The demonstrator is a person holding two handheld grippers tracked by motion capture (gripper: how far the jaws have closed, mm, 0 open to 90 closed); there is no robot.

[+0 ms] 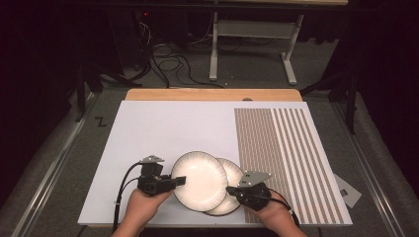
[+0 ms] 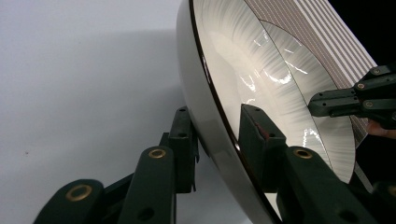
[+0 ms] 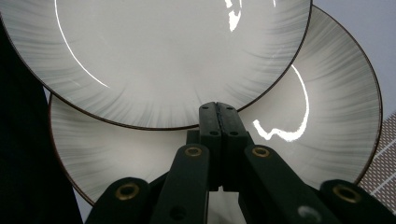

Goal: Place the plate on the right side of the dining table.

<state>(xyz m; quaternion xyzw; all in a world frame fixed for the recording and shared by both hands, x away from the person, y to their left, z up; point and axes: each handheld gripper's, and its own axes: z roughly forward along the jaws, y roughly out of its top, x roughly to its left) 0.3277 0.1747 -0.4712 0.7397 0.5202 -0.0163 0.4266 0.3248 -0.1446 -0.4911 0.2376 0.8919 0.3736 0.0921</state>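
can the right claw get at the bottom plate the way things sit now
Probably yes. The right claw, shut with nothing in it, rests over the lower plate's exposed right part. The upper plate, clamped at its rim by the left claw, covers only the left part.

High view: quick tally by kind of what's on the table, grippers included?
Plates: 2, the upper plate overlapping the lower plate
Grippers: 2, the left gripper with its jaws astride the upper plate's rim, the right gripper shut over the lower plate
Mats: 2, the white mat and the striped mat
Total: 6
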